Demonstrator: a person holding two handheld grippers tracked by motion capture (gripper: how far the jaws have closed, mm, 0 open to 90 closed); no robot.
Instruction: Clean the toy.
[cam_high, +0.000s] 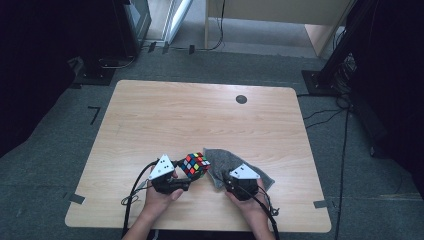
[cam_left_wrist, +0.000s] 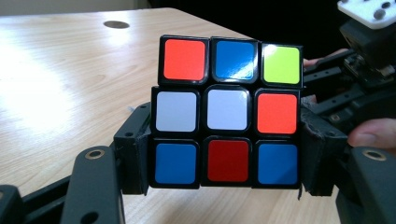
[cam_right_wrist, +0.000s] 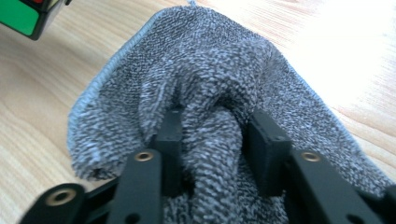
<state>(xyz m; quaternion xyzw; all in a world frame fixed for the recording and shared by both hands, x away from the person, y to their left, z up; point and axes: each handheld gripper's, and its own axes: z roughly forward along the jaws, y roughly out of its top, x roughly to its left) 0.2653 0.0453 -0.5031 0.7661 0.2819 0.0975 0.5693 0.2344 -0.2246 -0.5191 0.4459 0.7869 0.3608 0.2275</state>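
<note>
I hold the puzzle cube clamped in my left gripper, low and centre in the high view, lifted off the table. In the left gripper view the 2 jaws press on the sides of its lower rows, below a top row of orange, blue and yellow-green tiles. My right gripper is bunching the grey cloth, which lies just right of the cube; a fold stands between the jaws, pinched from both sides as far as I can tell. So I judge cube and cloth are both in hand, and any wiping of the cube is not yet begun. The table is pale wood with a dark round spot at upper right; grey carpet and cables surround it.
</note>
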